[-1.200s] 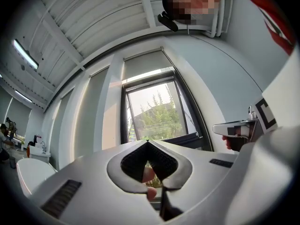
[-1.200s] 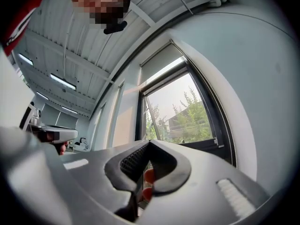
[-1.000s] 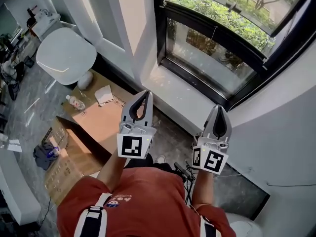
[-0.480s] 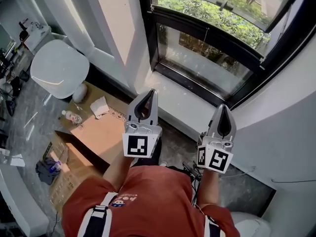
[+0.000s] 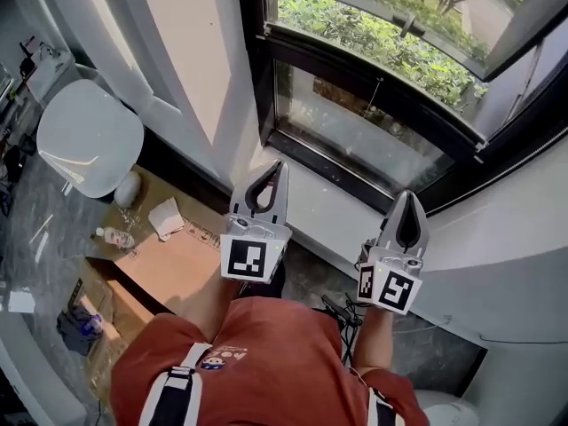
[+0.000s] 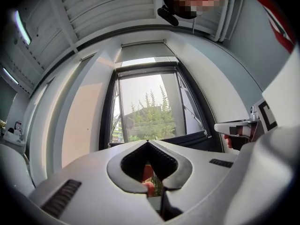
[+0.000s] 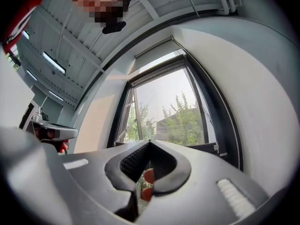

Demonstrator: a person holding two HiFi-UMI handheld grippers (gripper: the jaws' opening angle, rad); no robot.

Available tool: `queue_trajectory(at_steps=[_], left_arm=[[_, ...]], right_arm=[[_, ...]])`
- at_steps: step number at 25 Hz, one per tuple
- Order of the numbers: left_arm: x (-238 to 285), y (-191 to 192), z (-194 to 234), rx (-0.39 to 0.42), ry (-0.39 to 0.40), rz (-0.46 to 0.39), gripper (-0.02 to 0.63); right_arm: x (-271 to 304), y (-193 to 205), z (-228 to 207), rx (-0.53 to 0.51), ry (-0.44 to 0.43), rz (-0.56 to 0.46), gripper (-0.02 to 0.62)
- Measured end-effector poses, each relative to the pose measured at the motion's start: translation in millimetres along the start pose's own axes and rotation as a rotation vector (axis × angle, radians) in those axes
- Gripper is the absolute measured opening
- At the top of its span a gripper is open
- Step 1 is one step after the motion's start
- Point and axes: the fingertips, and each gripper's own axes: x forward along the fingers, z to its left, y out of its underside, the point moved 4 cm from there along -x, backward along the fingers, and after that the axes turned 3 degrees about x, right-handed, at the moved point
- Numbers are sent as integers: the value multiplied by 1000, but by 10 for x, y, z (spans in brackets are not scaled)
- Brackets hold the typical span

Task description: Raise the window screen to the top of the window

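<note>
The black-framed window (image 5: 373,74) fills the top of the head view, with a cross bar and a thin cord (image 5: 376,96) hanging over the lower pane. In the right gripper view, faint mesh lines of the screen (image 7: 159,95) show across the opening. My left gripper (image 5: 266,167) is shut and empty, its tip over the white sill (image 5: 319,193). My right gripper (image 5: 410,197) is likewise shut and empty, above the sill's right end. Both point at the window, short of it, as seen past the left gripper (image 6: 148,142) and the right gripper (image 7: 150,143).
A roller cassette (image 6: 143,45) sits above the window. White walls flank the recess (image 5: 191,51). On the floor to the left lie a cardboard box (image 5: 169,260), a bottle (image 5: 114,237) and a white round chair (image 5: 89,136). Cables (image 5: 342,313) lie below the sill.
Both grippers, still shut, have moved forward towards the window and sill. The window now looks larger and nearer in the head view.
</note>
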Motion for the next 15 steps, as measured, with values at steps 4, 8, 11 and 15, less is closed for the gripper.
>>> queue_trajectory(at_steps=[4, 8, 11, 15], left_arm=[[478, 93, 266, -8, 16, -7, 5], [910, 196, 527, -34, 35, -4, 5], [1223, 268, 712, -12, 69, 7, 5], [1611, 347, 813, -9, 131, -20, 5]], right_arm=[[460, 175, 81, 1, 10, 12, 9], [916, 335, 186, 4, 22, 17, 9], [1239, 431, 268, -6, 24, 33, 9], [1524, 500, 245, -44, 70, 53, 9]])
